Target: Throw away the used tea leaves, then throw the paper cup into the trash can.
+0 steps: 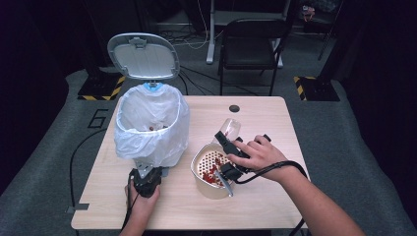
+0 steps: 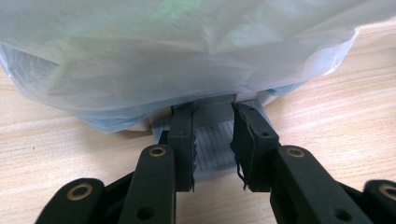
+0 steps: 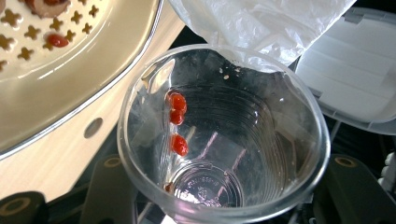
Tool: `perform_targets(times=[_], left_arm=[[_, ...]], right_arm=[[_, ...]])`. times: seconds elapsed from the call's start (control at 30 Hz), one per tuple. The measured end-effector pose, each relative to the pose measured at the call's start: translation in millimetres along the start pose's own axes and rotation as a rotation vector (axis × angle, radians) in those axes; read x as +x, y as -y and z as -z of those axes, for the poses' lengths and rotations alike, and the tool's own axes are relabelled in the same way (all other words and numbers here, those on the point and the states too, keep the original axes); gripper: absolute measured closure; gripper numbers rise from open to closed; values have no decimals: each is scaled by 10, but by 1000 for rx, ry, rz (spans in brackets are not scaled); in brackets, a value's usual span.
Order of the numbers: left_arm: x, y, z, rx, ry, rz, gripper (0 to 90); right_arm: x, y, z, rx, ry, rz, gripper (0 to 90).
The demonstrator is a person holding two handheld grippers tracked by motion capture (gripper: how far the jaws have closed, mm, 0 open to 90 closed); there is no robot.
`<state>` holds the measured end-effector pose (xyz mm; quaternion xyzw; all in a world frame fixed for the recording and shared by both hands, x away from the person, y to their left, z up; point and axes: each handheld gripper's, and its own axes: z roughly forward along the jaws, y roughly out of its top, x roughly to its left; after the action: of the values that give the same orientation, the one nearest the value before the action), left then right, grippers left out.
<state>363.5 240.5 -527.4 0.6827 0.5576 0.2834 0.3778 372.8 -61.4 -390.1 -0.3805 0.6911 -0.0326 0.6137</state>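
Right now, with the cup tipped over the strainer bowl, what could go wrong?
A few red bits cling to the clear plastic cup's wall and may stay behind or drop on the table.

The left gripper is clamped on the bin's pedal; if it slips, the lid could fall shut.

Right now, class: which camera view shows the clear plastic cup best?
The right gripper view: it looks straight into the clear plastic cup, showing red bits stuck to its wall. The high view shows the cup, small, beyond the hand. The left gripper view shows the bin's pedal instead.
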Motion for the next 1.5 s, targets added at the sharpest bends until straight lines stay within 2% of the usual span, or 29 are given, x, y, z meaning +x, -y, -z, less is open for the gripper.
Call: perform_targets(times=[0.07, 0.13, 0.17, 0.2, 0.33, 0.37, 0.4, 0.43, 0.47, 0.53, 0.57, 0.6, 0.63, 0.67, 0.7, 0.73, 0.8, 0.83, 0.87, 0.9, 0.93, 0.97, 1.0, 1.1, 1.13, 1.23, 1.27, 1.37, 1.5], left_arm=[[5, -1, 6, 7, 3, -8, 693], [6, -1, 6, 7, 3, -8, 694], [6, -1, 6, 7, 3, -8, 693], [6, -1, 6, 7, 3, -8, 693], [6, -1, 6, 7, 4, -8, 694], [6, -1, 6, 7, 4, -8, 693], [6, -1, 6, 7, 4, -8, 693], [6, -1, 6, 7, 4, -8, 693], [6, -1, 6, 7, 4, -8, 693], [7, -1, 6, 7, 4, -6, 693], [7, -1, 6, 7, 4, -6, 694], [8, -1, 6, 7, 2, -8, 693], [8, -1, 6, 7, 2, -8, 693], [8, -1, 6, 7, 3, -7, 693], [9, -1, 6, 6, 3, -6, 694], [8, -1, 6, 7, 3, -7, 693], [9, -1, 6, 7, 3, -7, 693], [8, -1, 6, 7, 3, -7, 693], [8, -1, 6, 7, 3, -7, 693], [-6, 2, -5, -12, 7, 17, 693], [-8, 2, -6, -14, 7, 20, 693], [3, 0, 2, -1, 5, 3, 693], [-8, 2, -7, -15, 7, 20, 693], [-7, 2, -6, -13, 7, 18, 693], [-7, 2, -6, -15, 6, 19, 693], [-6, 2, -7, -15, 8, 19, 694], [-7, 2, -6, -14, 7, 19, 693], [-6, 2, -5, -14, 6, 18, 694], [-8, 2, -5, -14, 6, 20, 693]], right_arm=[[-17, 10, 0, -8, -16, -13, 434], [-64, 48, 9, -17, 2, -64, 433], [-62, 73, 0, -41, 7, -203, 433], [-63, 95, -3, -46, 0, -242, 433], [-100, 193, -4, -57, -29, -376, 433], [-100, 193, -4, -57, -29, -376, 433], [-124, 250, -12, -73, -53, -431, 433], [-124, 250, -12, -73, -53, -431, 433], [-164, 322, -25, -95, -84, -493, 433], [-187, 379, -33, -108, -103, -547, 433], [-187, 379, -33, -108, -103, -547, 433], [-218, 456, -48, -127, -141, -634, 433], [-218, 456, -48, -127, -141, -634, 433], [-228, 482, -54, -135, -157, -670, 433], [-244, 526, -68, -153, -184, -733, 434], [-268, 604, -92, -179, -231, -836, 434], [-282, 692, -129, -201, -278, -936, 434], [-284, 725, -143, -209, -293, -971, 434], [-284, 725, -143, -209, -293, -971, 434], [-282, 766, -163, -218, -307, -1019, 434], [-277, 854, -203, -237, -350, -1118, 434], [-277, 854, -203, -237, -350, -1118, 434], [-272, 920, -234, -265, -379, -1181, 434], [-265, 973, -248, -277, -408, -1246, 434], [-258, 1026, -271, -296, -428, -1303, 434], [-255, 1062, -283, -305, -438, -1333, 434], [-255, 1100, -298, -320, -459, -1379, 434], [-258, 1129, -312, -342, -473, -1410, 434], [-263, 1164, -354, -374, -525, -1491, 433]])
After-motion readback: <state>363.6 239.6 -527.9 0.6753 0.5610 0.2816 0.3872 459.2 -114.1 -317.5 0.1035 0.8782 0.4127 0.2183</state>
